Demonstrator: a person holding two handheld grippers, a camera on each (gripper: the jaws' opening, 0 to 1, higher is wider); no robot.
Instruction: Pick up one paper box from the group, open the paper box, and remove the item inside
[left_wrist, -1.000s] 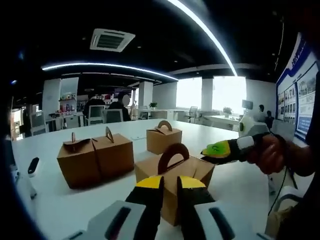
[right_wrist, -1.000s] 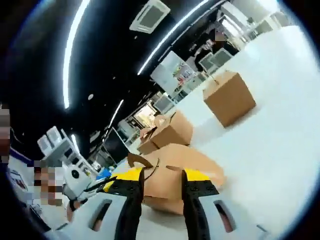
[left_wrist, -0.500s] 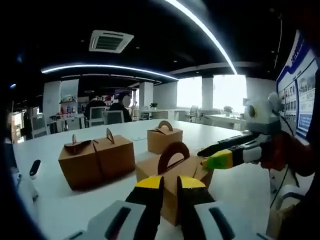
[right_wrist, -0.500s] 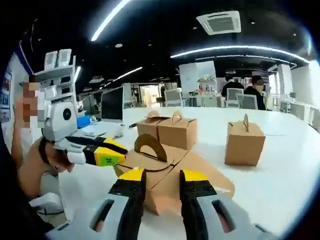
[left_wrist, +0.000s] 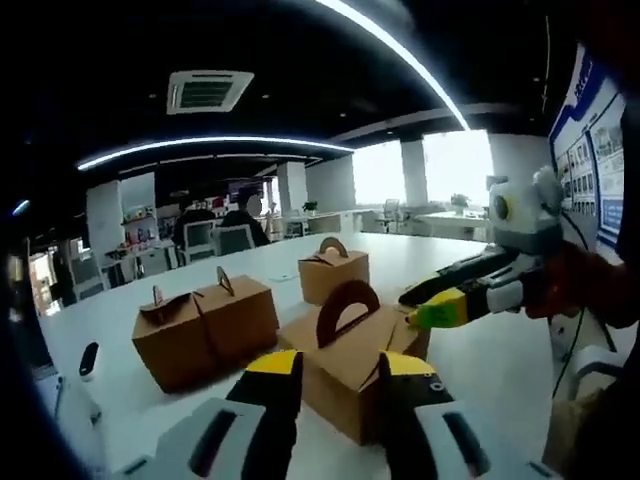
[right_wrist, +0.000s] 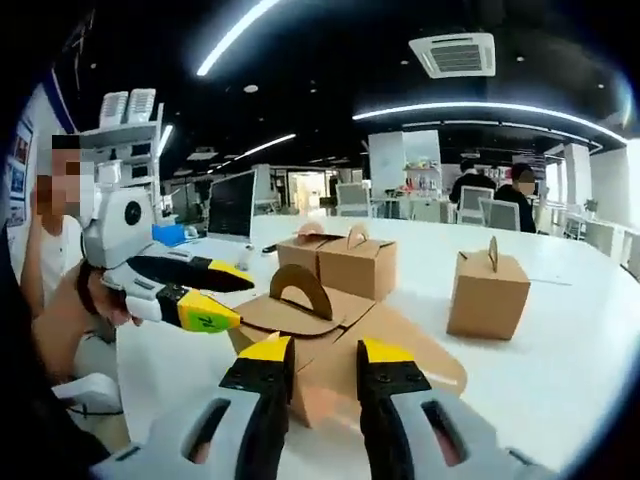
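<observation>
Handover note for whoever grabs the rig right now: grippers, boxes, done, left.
Left gripper: open, empty, at the nearest paper box.
Right gripper: open, empty, at the same box from the opposite side.
Nearest box on the white table, handle up, top flaps partly lifted in the right gripper view. Joined pair of boxes and single box sit behind it.
Done: box singled out.
Left: open it fully, remove the item; contents not visible.

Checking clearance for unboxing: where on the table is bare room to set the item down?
Bare table lies right of the near box, in front of the lone box. Another strip runs between the box pair and the table's near edge. It is crowded around the near box, where both claws meet.
</observation>
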